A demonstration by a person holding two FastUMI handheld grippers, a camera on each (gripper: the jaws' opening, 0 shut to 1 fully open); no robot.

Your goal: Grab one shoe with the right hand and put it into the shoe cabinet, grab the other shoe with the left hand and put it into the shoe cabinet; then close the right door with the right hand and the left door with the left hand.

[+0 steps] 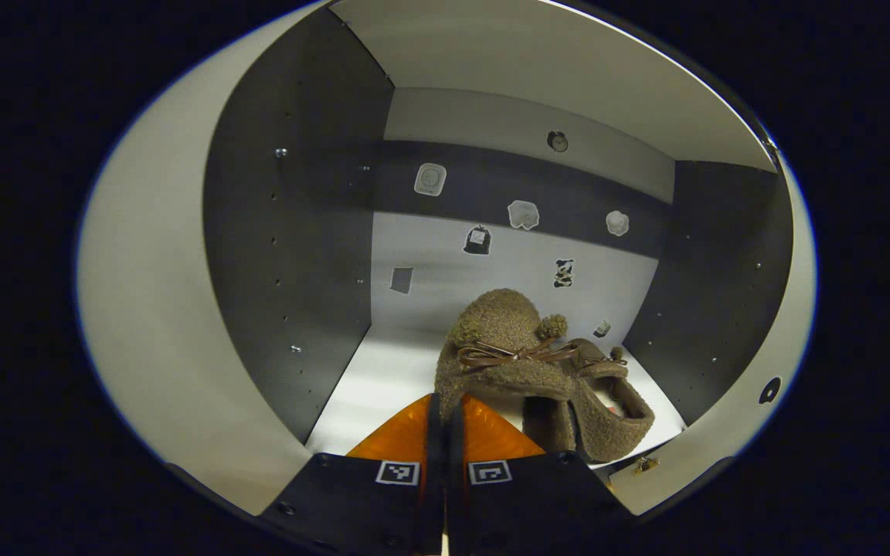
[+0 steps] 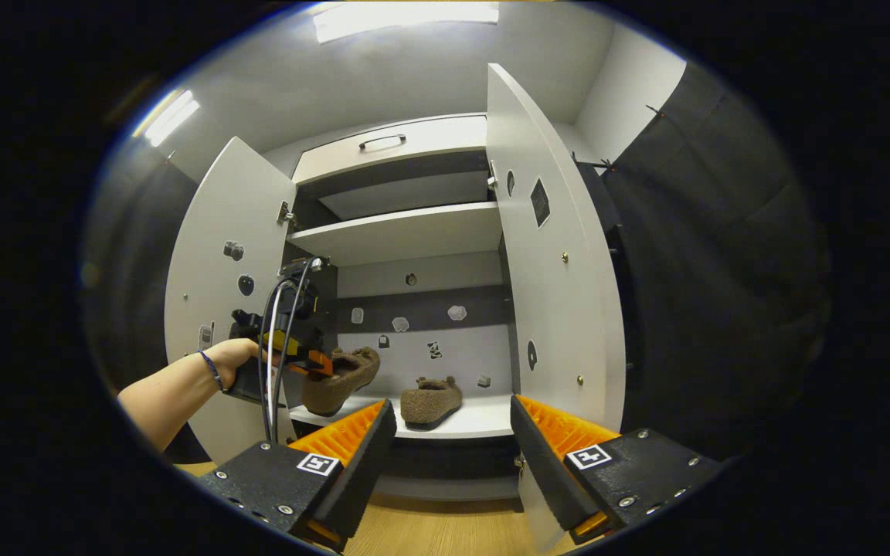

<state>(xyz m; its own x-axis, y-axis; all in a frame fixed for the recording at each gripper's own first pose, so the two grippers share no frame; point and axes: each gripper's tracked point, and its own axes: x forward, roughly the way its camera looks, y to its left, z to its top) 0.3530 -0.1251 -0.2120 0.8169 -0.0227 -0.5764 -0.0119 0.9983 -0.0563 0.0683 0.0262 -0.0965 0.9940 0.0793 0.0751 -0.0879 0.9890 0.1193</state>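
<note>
Inside the open cabinet (image 2: pixel 406 232), one fuzzy brown shoe (image 2: pixel 431 401) with a bow sits on the white shelf (image 2: pixel 484 421); the left gripper (image 1: pixel 445 417), clamped on the other shoe's (image 1: pixel 503 351) heel, holds it above the shelf edge, while the right gripper (image 2: pixel 453 440) hangs wide apart, empty

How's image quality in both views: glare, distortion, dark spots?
Left gripper view: the shelf floor glares under light while the cabinet side walls are dim; the held fuzzy shoe is sharp. Right gripper view: ceiling lights blow out, fisheye bows the open doors, and the second shoe is readable.
</note>
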